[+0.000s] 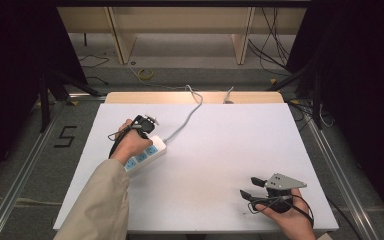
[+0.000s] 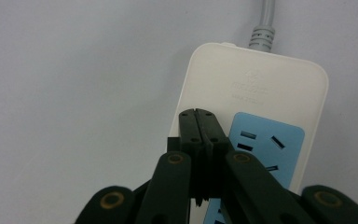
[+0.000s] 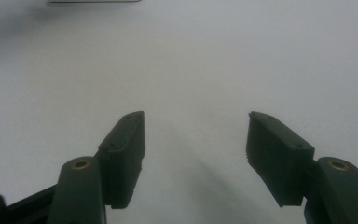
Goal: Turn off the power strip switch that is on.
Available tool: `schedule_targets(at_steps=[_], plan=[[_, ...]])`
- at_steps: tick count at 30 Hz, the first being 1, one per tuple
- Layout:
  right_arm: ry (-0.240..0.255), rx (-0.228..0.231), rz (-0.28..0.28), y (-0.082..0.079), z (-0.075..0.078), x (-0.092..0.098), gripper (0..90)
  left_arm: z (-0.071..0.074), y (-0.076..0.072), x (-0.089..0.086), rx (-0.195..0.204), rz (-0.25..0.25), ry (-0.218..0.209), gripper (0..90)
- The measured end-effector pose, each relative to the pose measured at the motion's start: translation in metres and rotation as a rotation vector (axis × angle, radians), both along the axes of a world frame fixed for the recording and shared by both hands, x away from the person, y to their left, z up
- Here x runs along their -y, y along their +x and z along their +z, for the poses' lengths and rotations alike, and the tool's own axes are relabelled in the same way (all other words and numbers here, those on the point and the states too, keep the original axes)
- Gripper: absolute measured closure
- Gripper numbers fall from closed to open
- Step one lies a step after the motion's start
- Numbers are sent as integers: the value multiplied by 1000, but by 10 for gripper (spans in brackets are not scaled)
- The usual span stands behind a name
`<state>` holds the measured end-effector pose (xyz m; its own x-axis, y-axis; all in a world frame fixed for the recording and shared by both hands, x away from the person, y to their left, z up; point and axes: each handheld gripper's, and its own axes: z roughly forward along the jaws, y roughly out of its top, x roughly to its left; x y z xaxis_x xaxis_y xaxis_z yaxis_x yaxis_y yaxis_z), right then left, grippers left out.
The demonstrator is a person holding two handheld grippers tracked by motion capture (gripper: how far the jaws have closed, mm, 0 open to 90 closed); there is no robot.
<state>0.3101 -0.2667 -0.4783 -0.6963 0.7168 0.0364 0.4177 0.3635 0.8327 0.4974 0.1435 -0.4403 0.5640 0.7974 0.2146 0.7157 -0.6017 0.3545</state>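
Note:
A white power strip [image 1: 156,146] with blue socket panels lies on the left part of the white table [image 1: 220,150]. Its grey cable [image 1: 187,117] runs to the far edge. A person's left hand holds my left gripper [image 1: 144,131] over the strip. In the left gripper view the jaws are pressed together, nothing between them, and the left gripper [image 2: 197,114] points at the power strip [image 2: 256,79] beside a blue socket panel [image 2: 265,144]. I cannot tell whether they touch it. My right gripper [image 1: 250,187] rests near the front right, open; the right gripper [image 3: 196,135] is empty over bare table.
A wooden strip [image 1: 130,97] borders the table's far edge, where a second cable end [image 1: 228,95] lies. Beyond it stand wooden shelf legs [image 1: 122,40] and loose floor cables. Dark curtains flank both sides.

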Motion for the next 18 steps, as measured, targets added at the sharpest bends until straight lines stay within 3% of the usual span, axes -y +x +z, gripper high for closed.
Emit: schedule_targets(at_steps=[18], plan=[[4,-2,-4,0,0,0,385,1,-1,0,5,-13,10,898]])
